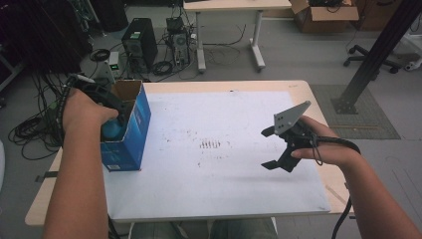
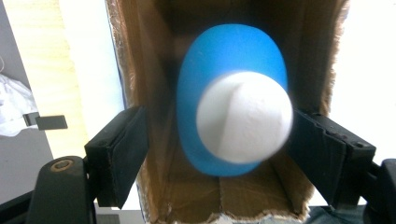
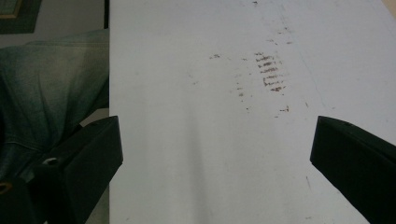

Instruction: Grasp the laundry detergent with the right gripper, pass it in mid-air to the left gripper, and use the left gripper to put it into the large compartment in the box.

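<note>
Blue bottle (image 1: pixel 112 130) sits inside the cardboard box (image 1: pixel 130 130) at the table's left edge, the left gripper (image 1: pixel 110 110) above it. Left gripper view: jaws spread, clear of the bottle (image 2: pixel 232 119); placement looks done, withdrawal remains. Right gripper view: jaws spread over the white mat (image 3: pixel 196 154), holding nothing.

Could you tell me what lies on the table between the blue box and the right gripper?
Nothing stands there. In the high view, between the blue box and the right gripper lies bare white sheet, marked only by brown smudges.

Black grippers, grey three-cornered plate (image 1: pixel 291 116), trailing cables, jeans (image 3: pixel 46 88)
</note>
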Action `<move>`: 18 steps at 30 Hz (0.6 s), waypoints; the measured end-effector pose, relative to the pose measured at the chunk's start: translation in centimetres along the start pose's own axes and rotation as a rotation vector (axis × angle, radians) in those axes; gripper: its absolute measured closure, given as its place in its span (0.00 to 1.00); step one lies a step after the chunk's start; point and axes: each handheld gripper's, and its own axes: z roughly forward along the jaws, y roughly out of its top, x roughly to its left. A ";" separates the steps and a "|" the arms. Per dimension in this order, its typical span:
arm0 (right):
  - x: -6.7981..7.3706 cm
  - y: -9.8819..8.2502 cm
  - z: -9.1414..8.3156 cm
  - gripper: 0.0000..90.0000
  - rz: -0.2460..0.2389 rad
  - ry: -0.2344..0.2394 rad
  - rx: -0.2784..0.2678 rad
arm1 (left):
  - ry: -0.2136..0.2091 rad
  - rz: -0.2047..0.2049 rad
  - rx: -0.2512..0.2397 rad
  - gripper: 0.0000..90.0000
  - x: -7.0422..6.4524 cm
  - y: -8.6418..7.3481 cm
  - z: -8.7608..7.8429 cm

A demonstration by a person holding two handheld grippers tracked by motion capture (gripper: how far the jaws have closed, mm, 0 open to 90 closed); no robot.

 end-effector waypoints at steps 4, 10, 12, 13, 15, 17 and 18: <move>0.1 0.1 -0.2 0.03 -0.004 -0.003 -0.004 | -0.004 0.025 -0.028 0.18 0.0 -0.4 -0.8; 0.4 0.2 -0.5 0.03 -0.013 -0.002 -0.010 | 0.001 0.044 -0.050 0.11 -0.4 -1.0 -1.7; 0.4 0.2 -0.6 0.03 -0.013 -0.003 -0.010 | 0.001 0.049 -0.054 0.11 -0.5 -1.2 -2.0; 0.5 0.2 -0.6 0.03 -0.013 -0.003 -0.012 | 0.002 0.051 -0.055 0.11 -0.6 -1.3 -2.2; 0.6 0.2 -0.8 0.03 -0.013 -0.005 -0.012 | 0.001 0.056 -0.057 0.10 -0.8 -1.5 -2.5; 0.7 0.1 -0.9 0.03 -0.017 -0.005 -0.014 | 0.004 0.063 -0.061 0.09 -1.1 -1.7 -2.9; 0.8 0.1 -1.1 0.03 -0.019 -0.009 -0.017 | 0.003 0.066 -0.063 0.08 -1.2 -1.8 -3.2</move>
